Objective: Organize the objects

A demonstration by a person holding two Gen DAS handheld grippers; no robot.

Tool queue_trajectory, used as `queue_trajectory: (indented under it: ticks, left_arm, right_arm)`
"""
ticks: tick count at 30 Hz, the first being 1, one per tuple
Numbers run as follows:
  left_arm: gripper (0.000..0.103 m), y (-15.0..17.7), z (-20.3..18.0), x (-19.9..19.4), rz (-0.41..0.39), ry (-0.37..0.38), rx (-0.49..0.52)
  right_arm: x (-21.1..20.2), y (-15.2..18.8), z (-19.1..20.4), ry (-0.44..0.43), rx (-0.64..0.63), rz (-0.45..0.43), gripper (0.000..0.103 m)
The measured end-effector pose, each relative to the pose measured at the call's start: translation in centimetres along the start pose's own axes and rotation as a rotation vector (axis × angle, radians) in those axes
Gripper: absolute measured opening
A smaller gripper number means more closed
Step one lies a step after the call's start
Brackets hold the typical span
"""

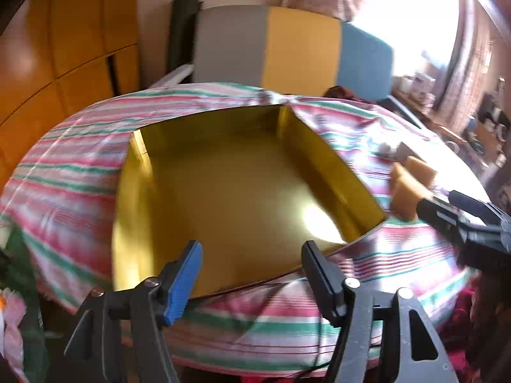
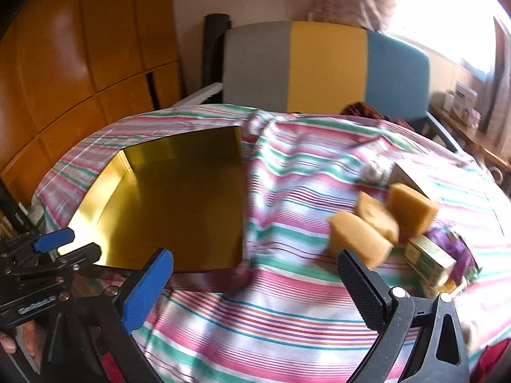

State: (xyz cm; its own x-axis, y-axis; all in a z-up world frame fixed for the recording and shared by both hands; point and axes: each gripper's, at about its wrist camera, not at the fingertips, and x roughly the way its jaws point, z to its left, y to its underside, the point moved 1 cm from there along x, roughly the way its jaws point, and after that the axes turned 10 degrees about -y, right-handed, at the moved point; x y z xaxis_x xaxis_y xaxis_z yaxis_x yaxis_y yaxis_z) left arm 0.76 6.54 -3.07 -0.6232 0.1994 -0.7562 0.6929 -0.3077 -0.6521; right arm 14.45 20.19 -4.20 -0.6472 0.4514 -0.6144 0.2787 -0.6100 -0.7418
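Listing what we see: gold box [image 1: 242,191] left, sponges [image 2: 377,223] right; our left gripper [image 1: 252,271] and right gripper [image 2: 255,290] released, grasping nothing.

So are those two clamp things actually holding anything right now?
No. The left gripper hangs open over the gold box, nothing between its fingers. The right gripper is wide open, short of the yellow sponges.
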Motion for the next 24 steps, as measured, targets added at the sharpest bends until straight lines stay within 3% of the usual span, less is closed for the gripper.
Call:
queue_trajectory:
  ticks: [4, 9, 10, 14, 16, 20, 24]
  left_arm:
    - [0.076, -0.7, -2.3, 0.0, 0.007, 0.098, 0.058]
    - [0.078, -1.9, -5.6, 0.1, 0.039, 0.196, 0.137]
    - [0.078, -2.2, -6.4, 0.2, 0.045, 0.290, 0.218]
    - [0.078, -3.1, -10.1, 0.2, 0.067, 0.360, 0.280]
    - [0.080, -3.5, -12.3, 0.2, 0.057, 0.372, 0.325]
    - [0.087, -3.9, -16.9, 1.3, 0.063, 0.398, 0.444]
    - [0.095, -4.2, -21.1, 2.5, 0.058, 0.433, 0.553]
  right_arm:
    - [-2.4, -0.6, -4.7, 0.024, 0.119, -0.029, 0.103]
    - [-6.9, -0.5, -11.8, 0.170, 0.240, -0.097, 0.103]
    - [-8.0, -0.3, -13.4, 0.204, 0.266, -0.103, 0.103]
    - [-10.8, 1.2, -18.9, 0.283, 0.389, -0.138, 0.103]
    - [-11.6, 2.1, -21.4, 0.277, 0.460, -0.149, 0.103]
    - [-11.9, 4.4, -25.0, 0.177, 0.593, -0.165, 0.103]
    - [-12.9, 5.0, -25.5, 0.101, 0.641, -0.233, 0.103]
